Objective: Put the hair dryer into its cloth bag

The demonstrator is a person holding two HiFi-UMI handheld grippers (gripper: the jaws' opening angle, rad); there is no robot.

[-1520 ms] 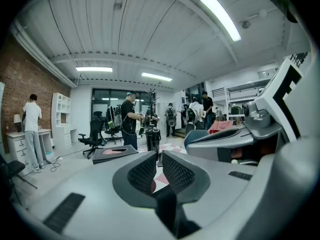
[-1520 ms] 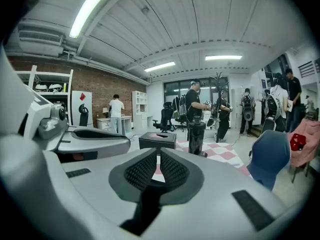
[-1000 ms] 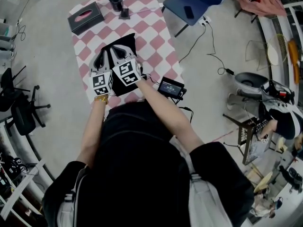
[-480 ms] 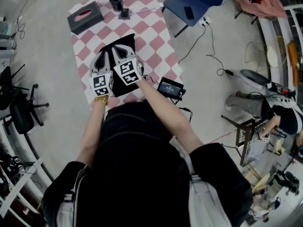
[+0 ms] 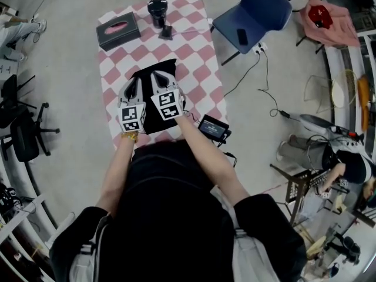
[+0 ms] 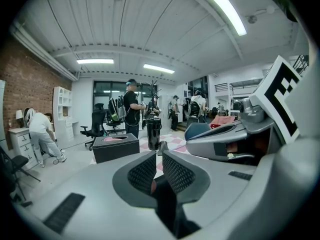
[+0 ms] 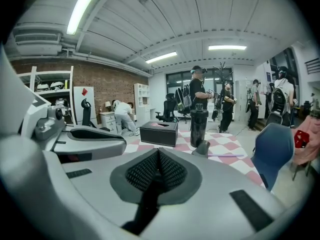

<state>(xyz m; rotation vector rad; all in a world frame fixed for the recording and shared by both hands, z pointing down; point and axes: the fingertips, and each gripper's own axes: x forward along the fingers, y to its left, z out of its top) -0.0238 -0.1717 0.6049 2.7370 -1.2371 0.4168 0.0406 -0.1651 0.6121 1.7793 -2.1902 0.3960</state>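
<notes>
The black cloth bag (image 5: 154, 101) lies flat on a pink-and-white checked cloth (image 5: 200, 51). Both grippers rest side by side on the bag's near half. My left gripper (image 5: 131, 82) is shut on a fold of the black cloth (image 6: 167, 204), which fills the gap between its pads. The pads of my right gripper (image 5: 157, 76) meet on a thin strip of the same cloth (image 7: 145, 204). The black hair dryer (image 5: 157, 9) stands upright at the cloth's far edge, well beyond both grippers, with a small dark piece (image 5: 167, 33) beside it.
A black tissue box (image 5: 118, 31) sits at the far left of the checked cloth. To the right are a blue chair (image 5: 252, 7), a small screen device (image 5: 212, 127) and floor cables. Several people stand in the room's background (image 6: 132, 109).
The head camera has shifted, so the checked cloth sits lower and further right in the picture. Both grippers stay in the same places on the bag.
</notes>
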